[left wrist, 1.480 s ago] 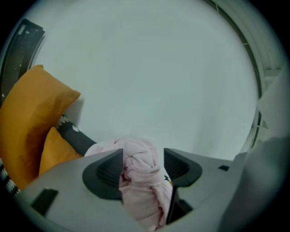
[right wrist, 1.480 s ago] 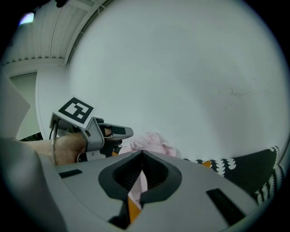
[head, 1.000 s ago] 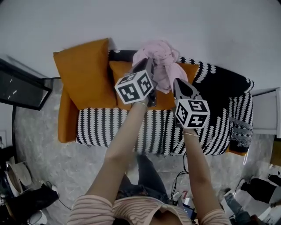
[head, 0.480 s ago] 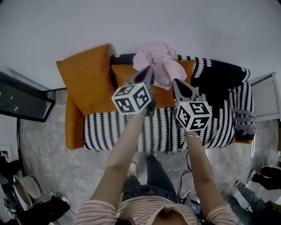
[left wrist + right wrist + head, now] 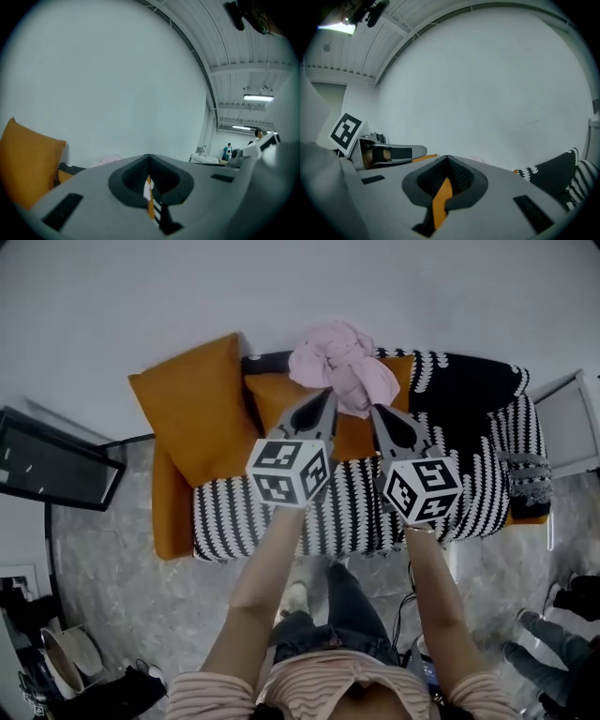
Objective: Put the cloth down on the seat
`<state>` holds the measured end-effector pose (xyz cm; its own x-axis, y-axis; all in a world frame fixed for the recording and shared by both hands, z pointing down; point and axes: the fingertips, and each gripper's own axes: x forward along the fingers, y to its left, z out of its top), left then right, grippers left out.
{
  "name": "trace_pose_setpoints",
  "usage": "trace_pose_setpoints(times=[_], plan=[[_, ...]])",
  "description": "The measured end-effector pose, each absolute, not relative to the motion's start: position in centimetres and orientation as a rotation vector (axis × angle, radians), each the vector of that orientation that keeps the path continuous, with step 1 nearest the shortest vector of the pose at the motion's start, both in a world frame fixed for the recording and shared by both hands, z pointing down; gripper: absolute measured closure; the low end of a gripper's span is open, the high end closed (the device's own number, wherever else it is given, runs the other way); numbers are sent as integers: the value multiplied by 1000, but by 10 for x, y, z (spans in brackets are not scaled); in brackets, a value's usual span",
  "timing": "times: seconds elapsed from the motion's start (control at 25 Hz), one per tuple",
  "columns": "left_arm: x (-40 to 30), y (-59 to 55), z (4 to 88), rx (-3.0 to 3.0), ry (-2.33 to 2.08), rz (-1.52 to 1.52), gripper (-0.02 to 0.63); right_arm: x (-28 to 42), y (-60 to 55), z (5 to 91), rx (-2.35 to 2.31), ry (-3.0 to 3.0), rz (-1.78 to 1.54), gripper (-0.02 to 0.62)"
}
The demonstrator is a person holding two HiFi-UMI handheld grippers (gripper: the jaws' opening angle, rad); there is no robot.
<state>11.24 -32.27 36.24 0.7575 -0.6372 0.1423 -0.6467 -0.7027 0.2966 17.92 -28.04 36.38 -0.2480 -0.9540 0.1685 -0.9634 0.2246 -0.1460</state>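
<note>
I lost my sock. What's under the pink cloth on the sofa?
The pink cloth sits bunched on an orange cushion at the back of the sofa. Anything tucked beneath the bundle is covered and cannot be seen.

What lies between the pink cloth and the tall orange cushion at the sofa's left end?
A smaller orange cushion lies between the pink cloth and the tall orange cushion; the head view shows it.

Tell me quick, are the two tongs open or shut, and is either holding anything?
Left tongs: shut, holding nothing.
Right tongs: shut, holding nothing.
The pink cloth lies on the sofa, in neither.
</note>
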Motion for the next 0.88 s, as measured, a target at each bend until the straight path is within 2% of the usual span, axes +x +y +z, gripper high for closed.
trace_pose_setpoints(times=[0.88], plan=[[38,-209,333,2768,-851,119,594,100,-159,341,1957,-2447,322,588]])
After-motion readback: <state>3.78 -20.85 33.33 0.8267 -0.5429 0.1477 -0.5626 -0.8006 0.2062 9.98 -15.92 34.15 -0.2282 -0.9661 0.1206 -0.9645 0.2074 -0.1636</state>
